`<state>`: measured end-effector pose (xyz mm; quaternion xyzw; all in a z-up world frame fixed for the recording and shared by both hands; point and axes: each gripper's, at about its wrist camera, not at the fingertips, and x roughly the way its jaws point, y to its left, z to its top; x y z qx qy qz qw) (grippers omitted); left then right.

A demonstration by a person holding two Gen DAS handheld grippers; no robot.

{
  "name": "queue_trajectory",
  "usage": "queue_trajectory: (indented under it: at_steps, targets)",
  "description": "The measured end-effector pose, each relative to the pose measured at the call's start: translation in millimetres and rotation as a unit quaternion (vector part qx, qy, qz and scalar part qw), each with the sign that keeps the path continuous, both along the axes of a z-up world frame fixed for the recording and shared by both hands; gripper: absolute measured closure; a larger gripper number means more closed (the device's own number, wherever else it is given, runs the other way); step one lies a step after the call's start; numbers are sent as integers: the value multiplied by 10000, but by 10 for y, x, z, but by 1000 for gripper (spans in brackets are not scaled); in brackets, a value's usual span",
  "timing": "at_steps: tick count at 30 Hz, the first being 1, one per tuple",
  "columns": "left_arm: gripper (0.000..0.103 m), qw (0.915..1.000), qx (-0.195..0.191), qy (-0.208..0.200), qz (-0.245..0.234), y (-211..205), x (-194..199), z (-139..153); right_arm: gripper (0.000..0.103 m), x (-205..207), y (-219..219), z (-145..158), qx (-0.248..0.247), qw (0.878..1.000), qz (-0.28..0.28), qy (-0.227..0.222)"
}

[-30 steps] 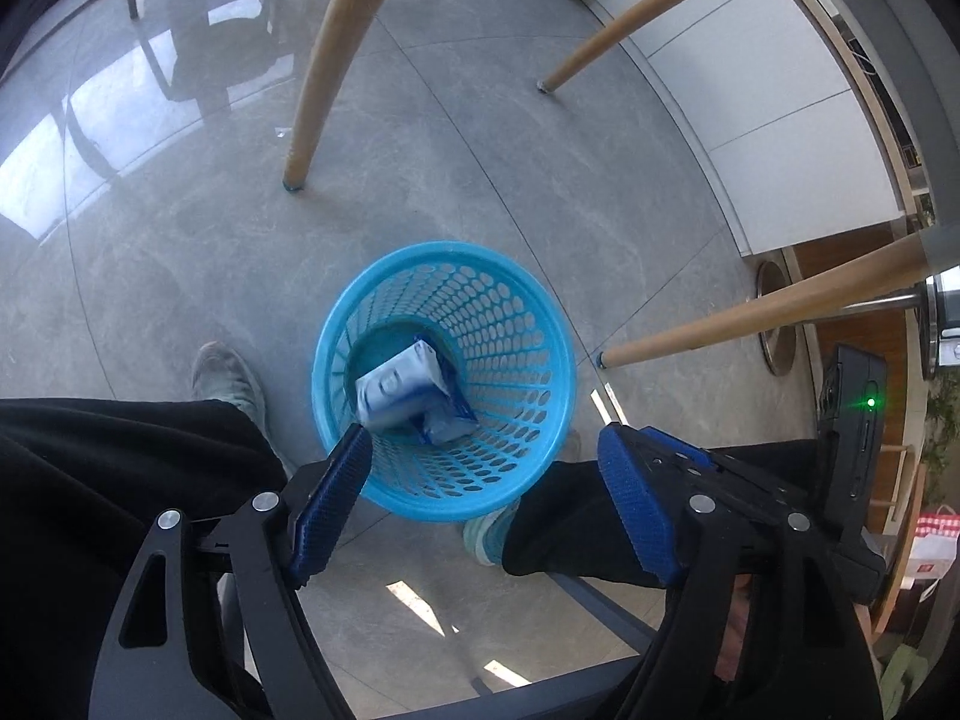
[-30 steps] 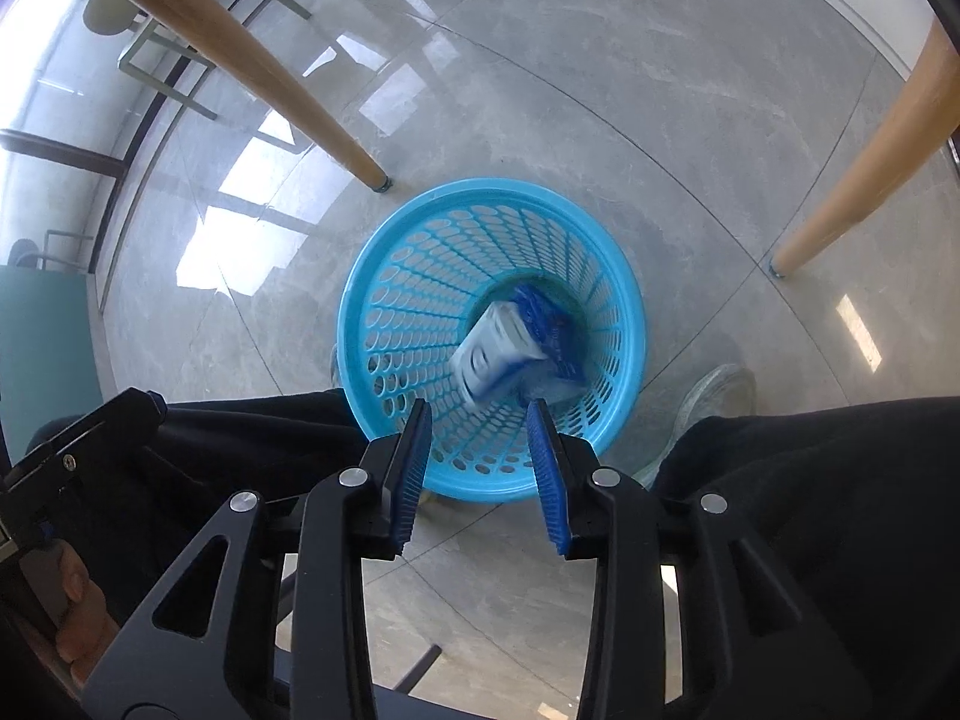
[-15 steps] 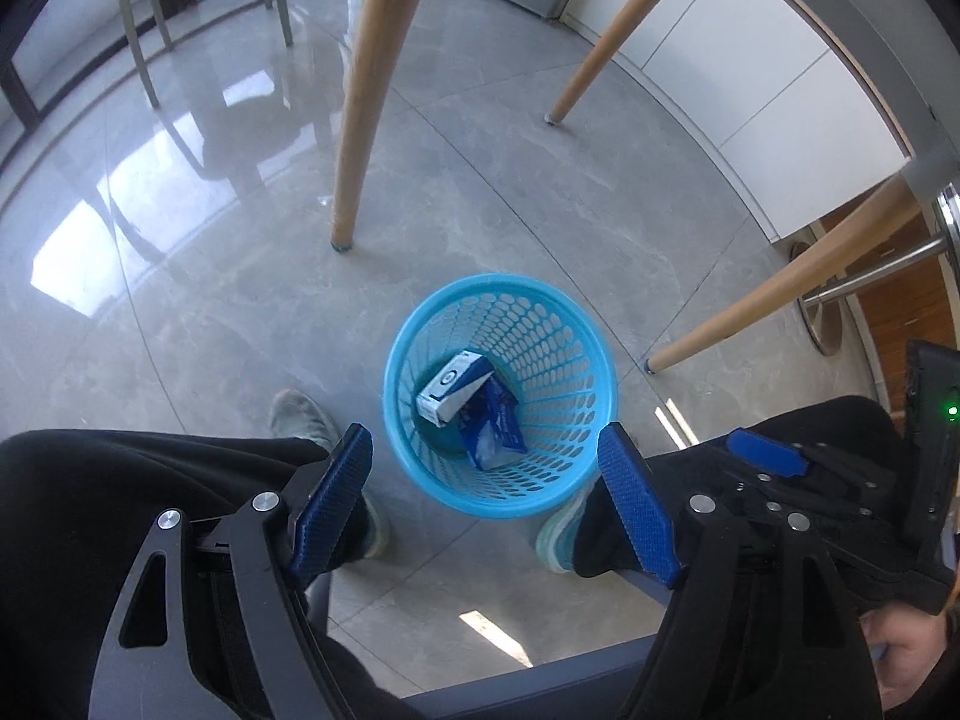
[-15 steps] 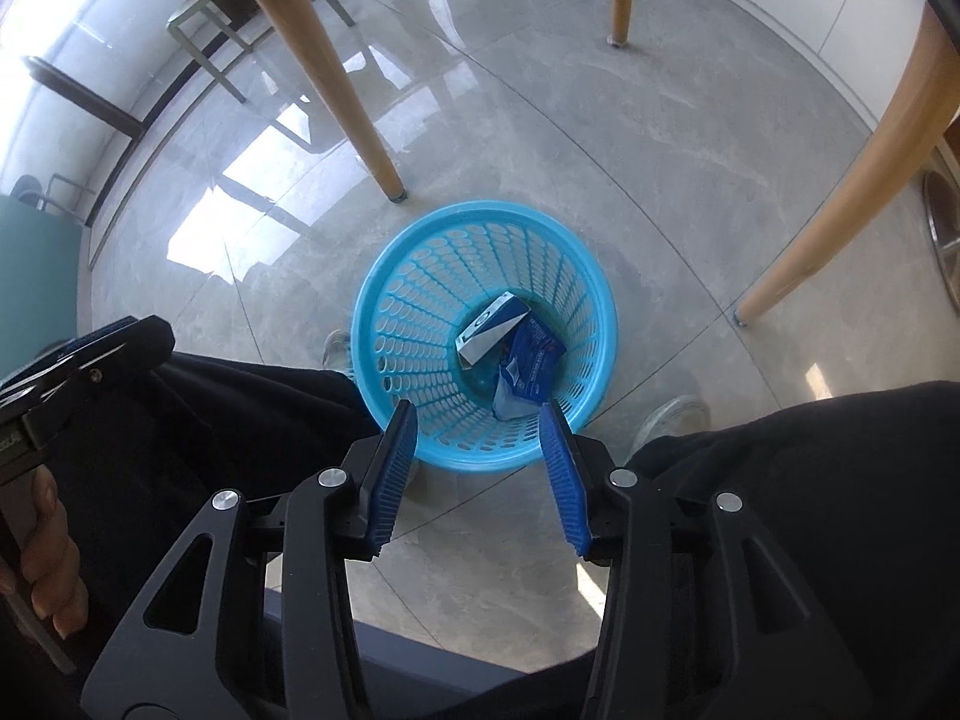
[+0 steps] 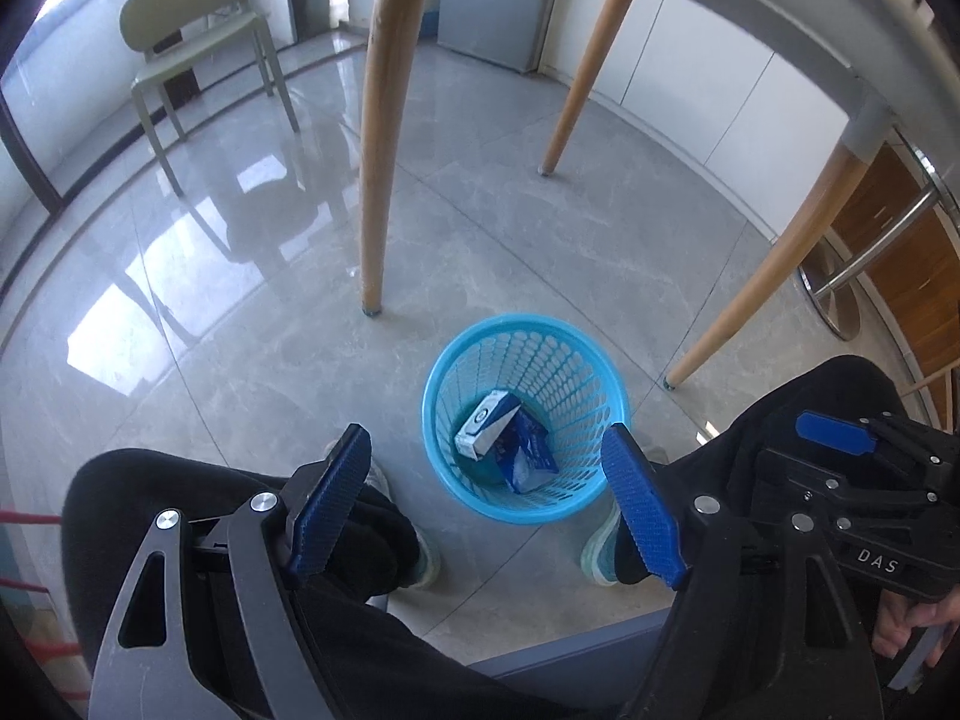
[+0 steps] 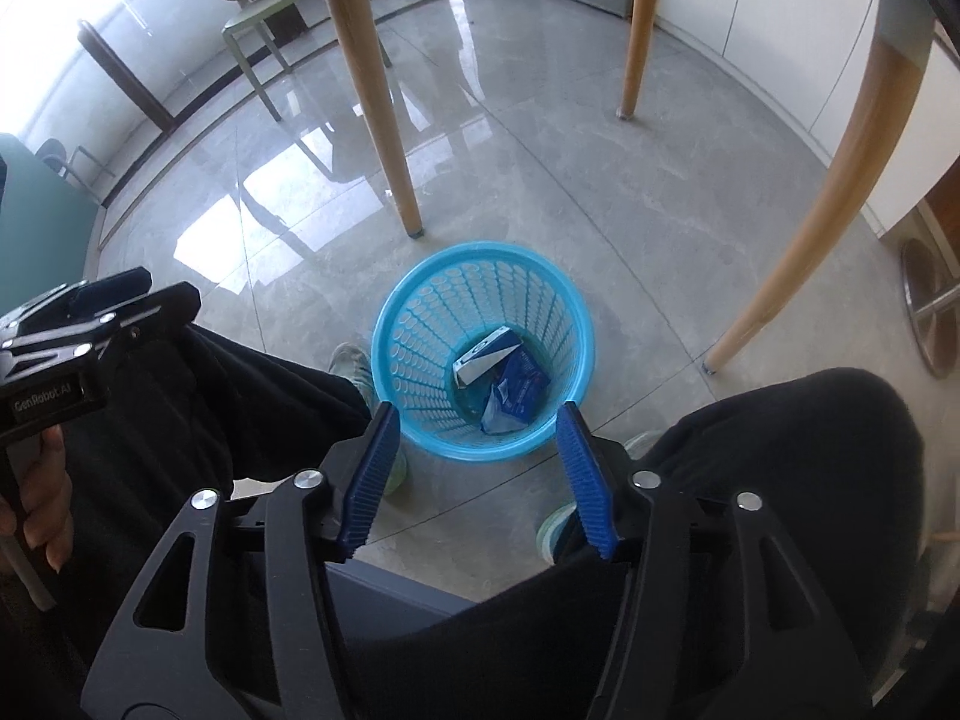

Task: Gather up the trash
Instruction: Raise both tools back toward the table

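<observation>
Left wrist view looks down on a blue perforated wastebasket standing on the grey tiled floor between the seated person's two sneakers. Inside the basket lie a white carton and, touching it on the side nearer the person, a crumpled blue packet. The left gripper hangs above the basket's near rim with its blue-padded jaws spread wide and nothing between them. From the right wrist view the same basket shows the carton leaning across the packet at the bottom. The right gripper also hovers over the basket's near edge, jaws well apart and empty. Three wooden table legs stand around the basket; the closest plants its foot just beyond the far rim. A pale green chair stands well beyond the basket, near the window. The person's black trousers flank the basket on both sides.
</observation>
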<state>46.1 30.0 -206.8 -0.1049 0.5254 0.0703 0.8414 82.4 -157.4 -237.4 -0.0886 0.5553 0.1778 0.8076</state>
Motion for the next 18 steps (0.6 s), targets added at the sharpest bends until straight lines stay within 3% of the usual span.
queue_trajectory:
  at_steps: [10,18]
  targets:
    - [15,9954,220,-899,-231,-123,-207,700,42,-404,-175,775,290,9960,166,-825]
    - [11,9860,250,-1628,-251,-123,-234,1294,41,-494,-257,1517,651,9824,-48,-1749]
